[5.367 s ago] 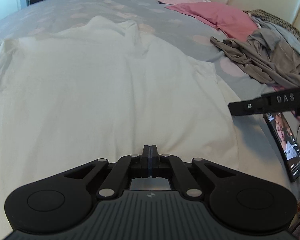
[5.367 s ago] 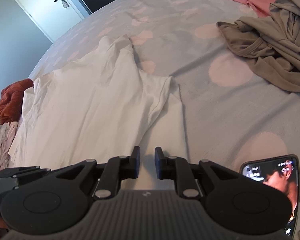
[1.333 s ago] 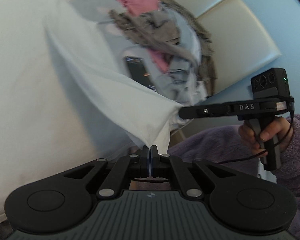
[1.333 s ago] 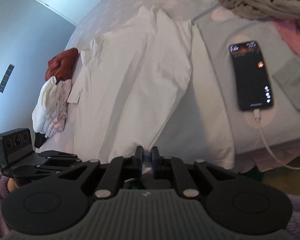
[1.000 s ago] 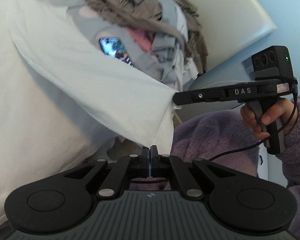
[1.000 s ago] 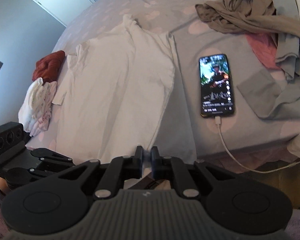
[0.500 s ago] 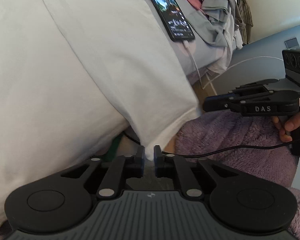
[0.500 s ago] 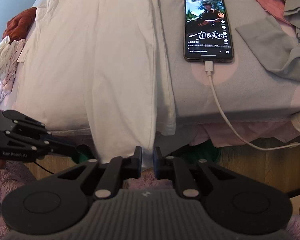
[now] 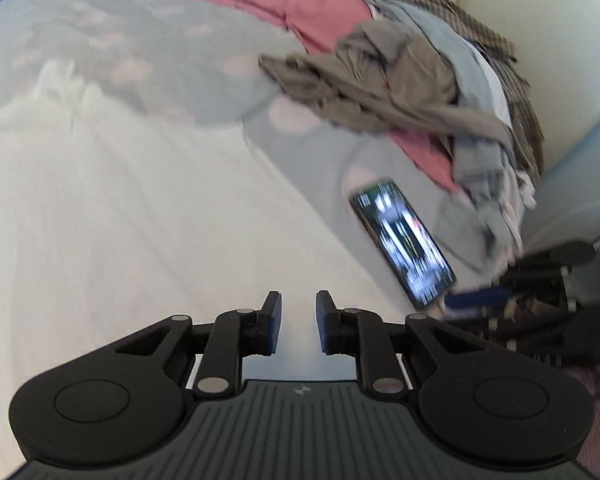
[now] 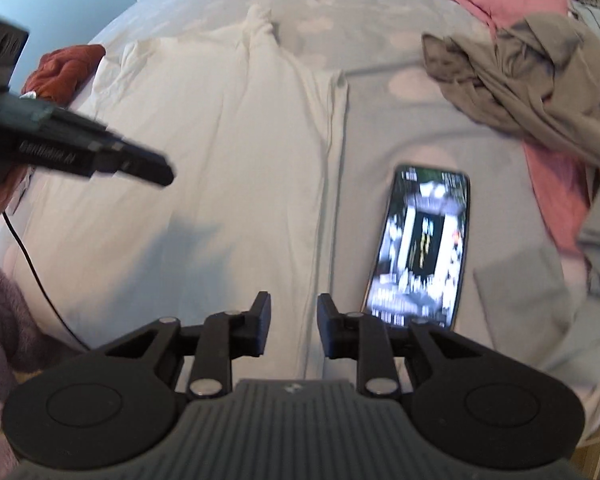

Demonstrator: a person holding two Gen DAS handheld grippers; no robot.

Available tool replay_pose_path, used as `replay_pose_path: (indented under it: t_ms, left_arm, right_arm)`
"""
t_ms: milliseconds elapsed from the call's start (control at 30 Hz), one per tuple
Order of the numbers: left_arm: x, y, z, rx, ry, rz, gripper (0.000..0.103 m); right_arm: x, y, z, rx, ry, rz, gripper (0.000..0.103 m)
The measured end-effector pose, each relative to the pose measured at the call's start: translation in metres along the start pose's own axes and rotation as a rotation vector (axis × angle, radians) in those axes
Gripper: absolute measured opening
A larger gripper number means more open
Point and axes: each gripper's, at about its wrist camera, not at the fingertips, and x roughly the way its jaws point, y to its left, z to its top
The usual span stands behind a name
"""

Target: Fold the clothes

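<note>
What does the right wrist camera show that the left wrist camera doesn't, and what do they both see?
Only the right wrist view shows the rust-red garment at the bed's far left, the white shirt's collar and folded right edge, and the left gripper's side with its cable.

Only the left wrist view shows the checked cloth on the pile and the cream headboard.

Both show the white shirt spread flat, the lit phone, the grey-brown clothes pile, the pink cloth and the dotted bedcover. The left gripper and right gripper have jaws apart, holding nothing.

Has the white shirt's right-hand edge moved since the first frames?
Yes. The white shirt now has its phone-side edge folded inward, leaving a straight edge running alongside the phone, with bedspread between them.
</note>
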Motion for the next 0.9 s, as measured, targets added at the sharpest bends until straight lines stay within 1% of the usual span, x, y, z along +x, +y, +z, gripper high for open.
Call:
replay_pose_path:
  t_ms: [100, 233, 267, 400, 467, 533, 600, 633, 667, 700, 733, 800, 900]
  left_arm:
    - [0.019, 0.012, 0.037, -0.013, -0.011, 0.029, 0.016]
    - [0.055, 0.02, 0.077, -0.009, -0.006, 0.08, 0.023]
    - [0.065, 0.022, 0.086, -0.009, -0.003, 0.09, 0.024]
    - [0.1, 0.026, 0.114, -0.014, 0.021, 0.098, 0.024]
    - [0.114, 0.028, 0.125, -0.003, 0.036, 0.116, 0.024]
    - [0.128, 0.03, 0.133, 0.003, 0.069, 0.14, 0.024]
    - [0.14, 0.033, 0.139, 0.007, 0.095, 0.146, 0.024]
    - [0.144, 0.034, 0.14, 0.01, 0.11, 0.145, 0.023]
    - [0.148, 0.034, 0.141, 0.019, 0.124, 0.15, 0.014]
    - [0.151, 0.034, 0.142, 0.036, 0.131, 0.165, 0.008]
    - [0.152, 0.034, 0.143, 0.056, 0.135, 0.174, 0.004]
    - [0.152, 0.036, 0.145, 0.062, 0.14, 0.157, 0.002]
    - [0.146, 0.039, 0.152, 0.061, 0.113, 0.117, 0.001]
  right_arm:
    - [0.015, -0.007, 0.015, 0.001, -0.03, 0.001, 0.028]
    - [0.031, -0.017, 0.027, 0.018, -0.043, 0.032, 0.028]
    - [0.034, -0.018, 0.03, 0.015, -0.044, 0.04, 0.028]
    - [0.044, -0.01, 0.036, -0.069, -0.06, 0.012, 0.028]
    - [0.048, -0.002, 0.038, -0.126, -0.065, 0.008, 0.028]
    - [0.053, 0.008, 0.04, -0.196, -0.071, 0.007, 0.028]
    - [0.06, 0.018, 0.041, -0.26, -0.062, 0.006, 0.028]
    - [0.064, 0.023, 0.041, -0.288, -0.052, 0.007, 0.028]
    - [0.068, 0.028, 0.041, -0.314, -0.042, 0.009, 0.028]
    - [0.071, 0.031, 0.041, -0.324, -0.03, 0.02, 0.028]
    - [0.075, 0.034, 0.041, -0.334, -0.018, 0.03, 0.028]
    - [0.081, 0.036, 0.042, -0.344, -0.003, 0.023, 0.028]
    - [0.091, 0.039, 0.041, -0.365, 0.024, -0.02, 0.028]
